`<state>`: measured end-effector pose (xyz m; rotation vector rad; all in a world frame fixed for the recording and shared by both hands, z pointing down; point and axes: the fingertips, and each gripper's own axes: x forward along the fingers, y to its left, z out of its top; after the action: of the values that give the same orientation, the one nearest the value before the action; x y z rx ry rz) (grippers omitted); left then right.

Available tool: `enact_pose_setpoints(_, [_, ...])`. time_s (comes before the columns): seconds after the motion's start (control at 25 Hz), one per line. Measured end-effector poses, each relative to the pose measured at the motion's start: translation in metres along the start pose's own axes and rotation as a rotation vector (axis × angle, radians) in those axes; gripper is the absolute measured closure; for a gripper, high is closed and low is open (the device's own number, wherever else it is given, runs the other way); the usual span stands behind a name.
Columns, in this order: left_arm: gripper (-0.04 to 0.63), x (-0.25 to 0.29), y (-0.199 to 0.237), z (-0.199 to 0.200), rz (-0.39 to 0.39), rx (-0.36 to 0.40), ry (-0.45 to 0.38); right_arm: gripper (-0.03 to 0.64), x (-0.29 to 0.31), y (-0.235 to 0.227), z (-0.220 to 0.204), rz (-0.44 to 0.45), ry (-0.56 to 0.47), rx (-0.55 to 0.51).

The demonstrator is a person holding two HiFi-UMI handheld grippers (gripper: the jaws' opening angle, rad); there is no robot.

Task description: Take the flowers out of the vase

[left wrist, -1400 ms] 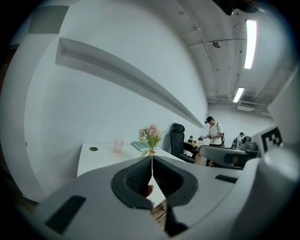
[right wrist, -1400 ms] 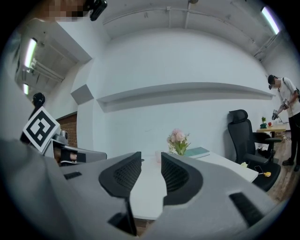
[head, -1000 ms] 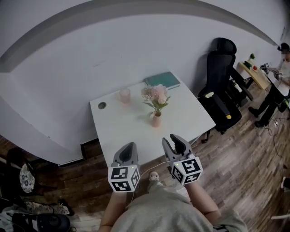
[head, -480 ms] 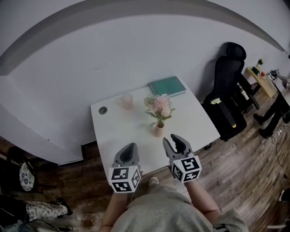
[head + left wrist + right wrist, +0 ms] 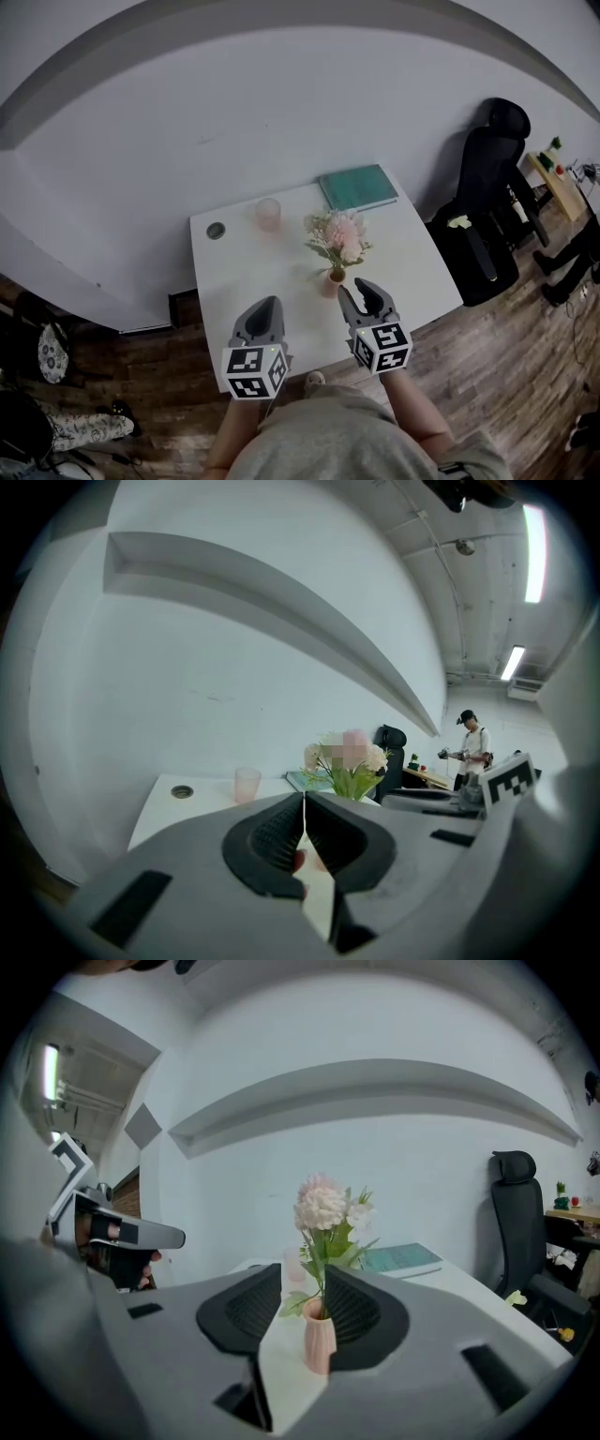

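A small pink ribbed vase [image 5: 329,281] stands on the white table [image 5: 244,262] near its front edge, holding pink and white flowers [image 5: 339,234] with green leaves. My right gripper [image 5: 359,289] is open just in front of the vase. In the right gripper view the vase [image 5: 318,1335] and flowers [image 5: 323,1206] show in the gap of the right gripper [image 5: 302,1281], untouched. My left gripper [image 5: 267,303] hovers over the table's front edge to the vase's left. Seen in its own view, the left gripper [image 5: 304,803] is shut and empty, with the flowers [image 5: 352,761] beyond it.
A pink cup [image 5: 269,214] and a green book [image 5: 358,187] sit at the back of the table, and a round cable hole [image 5: 217,230] at its back left. A black office chair [image 5: 487,206] stands to the right. A person [image 5: 473,752] stands far off.
The table and vase have drawn closer to me. Both grippers now reach over the table's front edge, and the right one is nearer the vase.
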<state>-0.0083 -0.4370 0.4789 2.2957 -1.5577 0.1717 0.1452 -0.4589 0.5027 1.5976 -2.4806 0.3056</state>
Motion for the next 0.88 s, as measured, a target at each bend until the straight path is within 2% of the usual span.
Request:
enact_pose_setpoints(0.4, [0.588, 0.030, 0.014, 0.001, 0.058, -0.015, -0.002, 0.465, 0.043, -0.025, -0.023, 0.034, 0.065, -0.015])
enact_pose_setpoints(0.88, [0.588, 0.049, 0.024, 0.003, 0.105, -0.009, 0.004, 0.460, 0.075, -0.034, -0.027, 0.068, 0.075, 0.001])
